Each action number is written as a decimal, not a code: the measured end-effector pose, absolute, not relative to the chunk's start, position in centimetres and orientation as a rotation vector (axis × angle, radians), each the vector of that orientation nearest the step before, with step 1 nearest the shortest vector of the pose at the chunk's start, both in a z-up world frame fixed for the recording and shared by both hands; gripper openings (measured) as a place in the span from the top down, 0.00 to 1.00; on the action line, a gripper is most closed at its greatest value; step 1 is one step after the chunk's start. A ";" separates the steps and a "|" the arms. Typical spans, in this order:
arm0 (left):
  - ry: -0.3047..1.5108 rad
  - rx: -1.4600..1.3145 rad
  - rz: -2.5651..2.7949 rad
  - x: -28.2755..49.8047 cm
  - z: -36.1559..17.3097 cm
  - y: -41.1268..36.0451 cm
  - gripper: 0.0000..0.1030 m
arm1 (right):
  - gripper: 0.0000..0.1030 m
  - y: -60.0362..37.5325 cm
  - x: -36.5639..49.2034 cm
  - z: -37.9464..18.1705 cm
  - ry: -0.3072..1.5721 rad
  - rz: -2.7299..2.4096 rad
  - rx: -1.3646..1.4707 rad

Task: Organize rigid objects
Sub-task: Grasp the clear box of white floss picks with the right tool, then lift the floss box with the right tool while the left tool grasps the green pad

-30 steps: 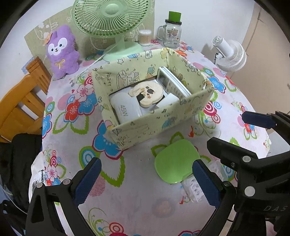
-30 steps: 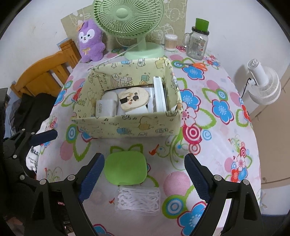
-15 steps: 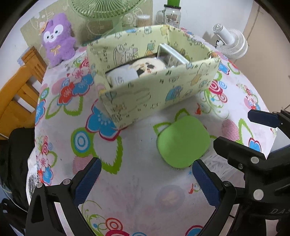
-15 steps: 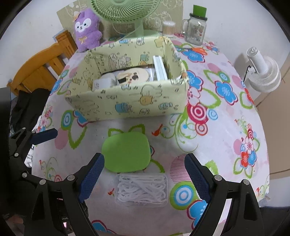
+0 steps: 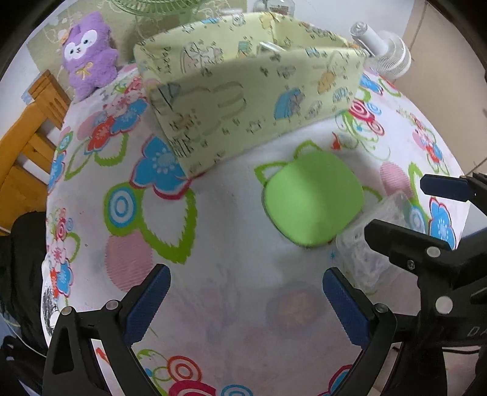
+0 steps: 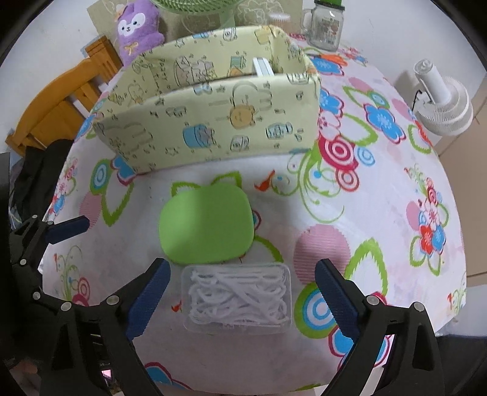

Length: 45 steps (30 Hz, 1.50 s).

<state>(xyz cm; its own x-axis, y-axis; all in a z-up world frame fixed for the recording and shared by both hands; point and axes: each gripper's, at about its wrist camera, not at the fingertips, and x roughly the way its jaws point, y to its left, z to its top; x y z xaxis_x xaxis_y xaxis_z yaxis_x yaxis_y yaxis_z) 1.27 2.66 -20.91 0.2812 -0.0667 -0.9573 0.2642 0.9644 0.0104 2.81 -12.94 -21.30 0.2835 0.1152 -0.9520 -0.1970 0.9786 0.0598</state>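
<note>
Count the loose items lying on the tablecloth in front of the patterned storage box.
2. A flat green rounded pad lies just before the yellow-green patterned fabric box; a clear plastic case of white picks sits nearer, between the right gripper's open fingers. Others may be hidden.

On the surface (image 6: 380, 189) there is one yellow storage box (image 6: 213, 121) at 12 o'clock, one green flat pad (image 6: 207, 225) in the middle, and one clear case of white picks (image 6: 237, 297) at 6 o'clock. Behind the box stand one purple plush toy (image 6: 137, 27), one green fan (image 6: 194, 6), one glass jar with handle (image 6: 325, 29) and one small cotton-swab pot (image 6: 278, 19). At 2 o'clock, one white fan (image 6: 441, 100). At 10 o'clock, one wooden chair (image 6: 57, 103). Hand-held grippers: two, one left hand-held gripper (image 5: 243, 304) and one right hand-held gripper (image 6: 240, 292).
</note>
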 end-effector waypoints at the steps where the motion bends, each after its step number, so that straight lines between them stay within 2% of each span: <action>1: 1.272 0.181 -0.224 1.2 -21.1 2.6 0.02 | 0.05 -13.0 2.7 -21.5 1.274 0.209 -0.073; 19: 1.315 0.172 -0.220 0.1 -22.8 2.9 0.02 | 0.05 -12.2 2.1 -24.9 1.348 0.200 -0.087; 20: 1.316 0.172 -0.221 0.1 -22.9 2.9 0.02 | 0.06 -12.2 2.1 -25.0 1.351 0.195 -0.085; 22: 1.318 0.176 -0.224 0.0 -23.0 2.8 0.02 | 0.12 -12.3 2.0 -25.3 1.358 0.186 -0.086; 24: 1.316 0.182 -0.226 -0.2 -23.1 2.8 0.02 | 0.13 -12.3 1.8 -25.3 1.348 0.177 -0.086; 45: 1.317 0.055 -0.159 3.2 -21.4 -0.2 0.02 | 0.14 -15.2 4.9 -21.7 1.282 0.195 -0.135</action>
<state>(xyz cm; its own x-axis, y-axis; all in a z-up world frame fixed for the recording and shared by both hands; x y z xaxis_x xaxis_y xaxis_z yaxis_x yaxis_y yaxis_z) 3.19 -0.18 -21.36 0.2422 -0.0852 -0.9665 0.1473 0.9878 -0.0501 4.88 -15.18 -21.71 0.2713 0.0698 -0.9600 -0.2194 0.9756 0.0089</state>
